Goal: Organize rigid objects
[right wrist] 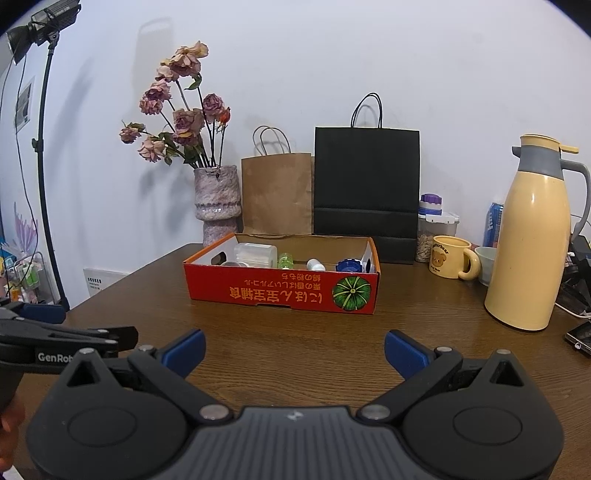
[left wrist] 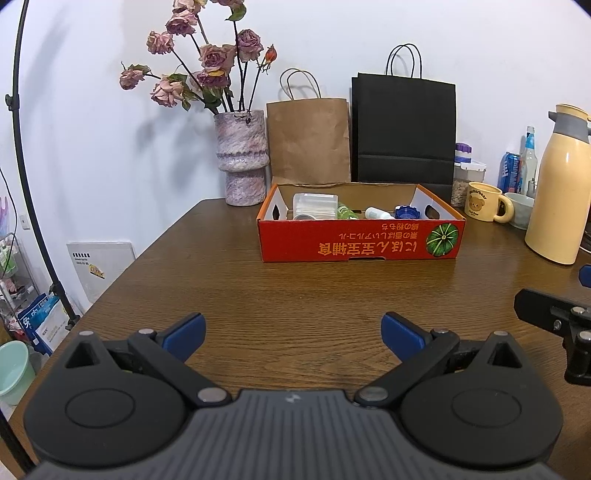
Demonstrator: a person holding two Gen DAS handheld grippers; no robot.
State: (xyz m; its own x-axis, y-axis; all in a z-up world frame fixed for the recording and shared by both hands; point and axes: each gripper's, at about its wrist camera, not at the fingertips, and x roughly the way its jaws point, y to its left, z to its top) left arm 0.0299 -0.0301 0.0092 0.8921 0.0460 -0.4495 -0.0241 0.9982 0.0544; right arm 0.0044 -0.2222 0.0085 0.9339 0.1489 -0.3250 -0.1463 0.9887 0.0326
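A: The red box (left wrist: 360, 240) is sitting mid-table, small items — a clear container (left wrist: 314, 206), a blue cap (left wrist: 406, 213) — lying inside. Anyone reaching in is needing a high approach over the front wall.

B: Agreed. The left gripper (left wrist: 293, 334) and right gripper (right wrist: 294, 349) are hovering wide apart, holding nothing.

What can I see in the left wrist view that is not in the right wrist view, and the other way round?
Only the left wrist view shows the mint green cup below the table's left edge and the clear bottle beside the blue can.

Only the right wrist view shows the studio lamp on its stand and the phone at the table's right edge.

Both show the red box, the vase of dried roses, two paper bags, the bear mug, the cream thermos, and open tongs.
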